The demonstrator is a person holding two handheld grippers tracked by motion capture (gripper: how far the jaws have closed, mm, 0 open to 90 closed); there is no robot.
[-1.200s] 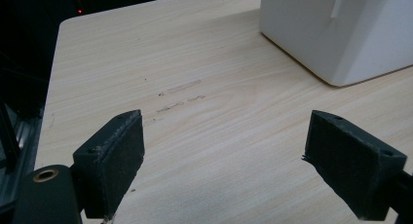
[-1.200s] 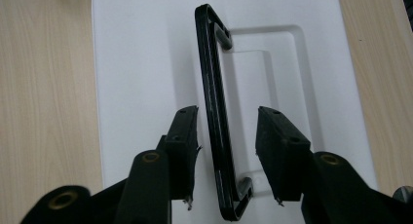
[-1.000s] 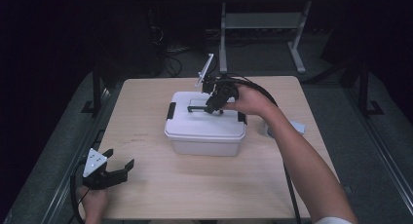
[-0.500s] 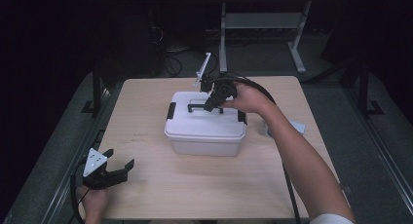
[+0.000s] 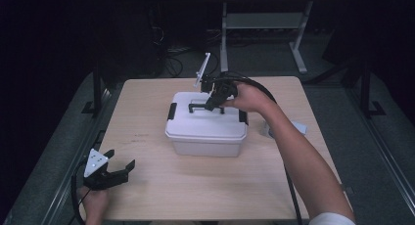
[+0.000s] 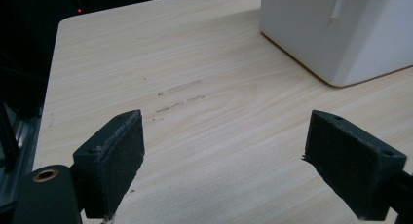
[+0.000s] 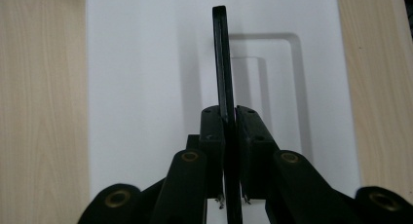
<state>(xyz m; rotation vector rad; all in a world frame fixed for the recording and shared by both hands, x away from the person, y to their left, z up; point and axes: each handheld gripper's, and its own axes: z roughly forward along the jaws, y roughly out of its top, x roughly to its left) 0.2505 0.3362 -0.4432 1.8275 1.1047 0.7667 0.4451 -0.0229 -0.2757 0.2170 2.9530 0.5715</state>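
Right gripper view shows the right claw [image 7: 229, 118], jaws just closing, clamping the storage box's [image 5: 205, 132] black handle [image 7: 221, 58], ready to lift; the left claw [image 6: 234, 156] gapes empty.

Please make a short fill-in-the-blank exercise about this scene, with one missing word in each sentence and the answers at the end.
1. The right gripper is shut on the black ____ of the white box.
2. The left gripper is ____, with nothing between its fingers.
3. The white box stands on a wooden ____.
4. The clips on the box's two ends are ____ in colour.

Missing words: handle; open; table; black
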